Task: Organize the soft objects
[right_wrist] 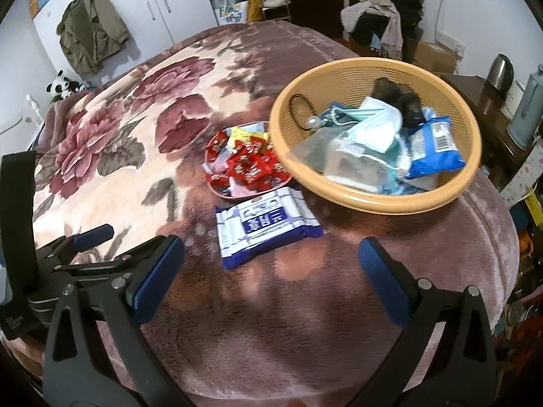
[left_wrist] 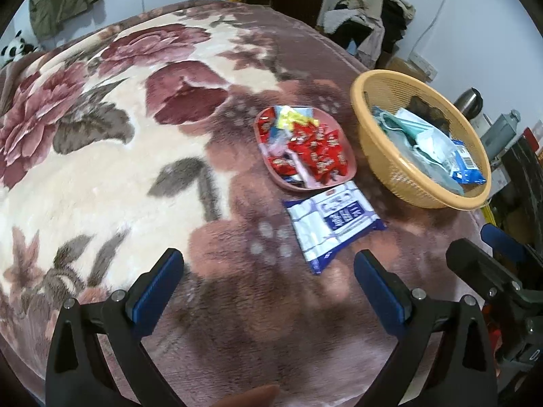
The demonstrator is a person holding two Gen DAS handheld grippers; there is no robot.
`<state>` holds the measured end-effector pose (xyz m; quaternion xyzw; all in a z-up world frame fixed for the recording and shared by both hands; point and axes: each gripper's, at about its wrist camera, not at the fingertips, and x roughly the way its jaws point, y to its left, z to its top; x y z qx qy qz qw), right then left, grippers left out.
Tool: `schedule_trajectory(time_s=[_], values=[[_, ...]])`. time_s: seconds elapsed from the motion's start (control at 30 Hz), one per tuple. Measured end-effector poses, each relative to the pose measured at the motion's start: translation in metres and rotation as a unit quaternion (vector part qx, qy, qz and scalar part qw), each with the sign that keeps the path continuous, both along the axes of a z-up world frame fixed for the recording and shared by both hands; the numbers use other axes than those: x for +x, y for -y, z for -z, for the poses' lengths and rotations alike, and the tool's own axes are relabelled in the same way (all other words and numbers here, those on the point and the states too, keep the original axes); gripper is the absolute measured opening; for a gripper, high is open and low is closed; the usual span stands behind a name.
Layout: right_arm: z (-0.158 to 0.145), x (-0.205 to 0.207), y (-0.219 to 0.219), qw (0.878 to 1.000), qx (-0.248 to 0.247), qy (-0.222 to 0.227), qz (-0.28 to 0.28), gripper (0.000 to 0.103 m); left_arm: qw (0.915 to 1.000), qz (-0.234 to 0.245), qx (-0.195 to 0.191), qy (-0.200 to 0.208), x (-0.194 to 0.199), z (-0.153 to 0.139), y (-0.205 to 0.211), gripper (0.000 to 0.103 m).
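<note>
Your basket [right_wrist: 373, 200] holds masks [right_wrist: 376, 125]; the packet [right_wrist: 264, 225] lies outside it. Both grippers [left_wrist: 268, 278] [right_wrist: 271, 271] gape empty.

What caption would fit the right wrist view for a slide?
Open right gripper hovers above a floral blanket, facing a blue-and-white packet, a snack dish and a filled basket.

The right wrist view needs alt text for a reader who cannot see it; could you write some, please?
An open right gripper hovers over a floral blanket, facing a blue-and-white packet, a pink dish of sweets and a tan basket holding face masks.
</note>
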<state>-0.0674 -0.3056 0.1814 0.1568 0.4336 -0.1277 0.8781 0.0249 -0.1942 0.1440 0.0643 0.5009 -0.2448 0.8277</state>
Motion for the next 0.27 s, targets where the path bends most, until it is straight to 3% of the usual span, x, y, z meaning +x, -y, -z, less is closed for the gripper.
schedule_trajectory(time_s=[0.27], values=[[0.012, 0.024, -0.044, 0.999, 0.001, -0.014, -0.044, 0.103, 0.9990, -0.044, 0.001, -0.004, 0.010, 0.013, -0.056, 0.101]])
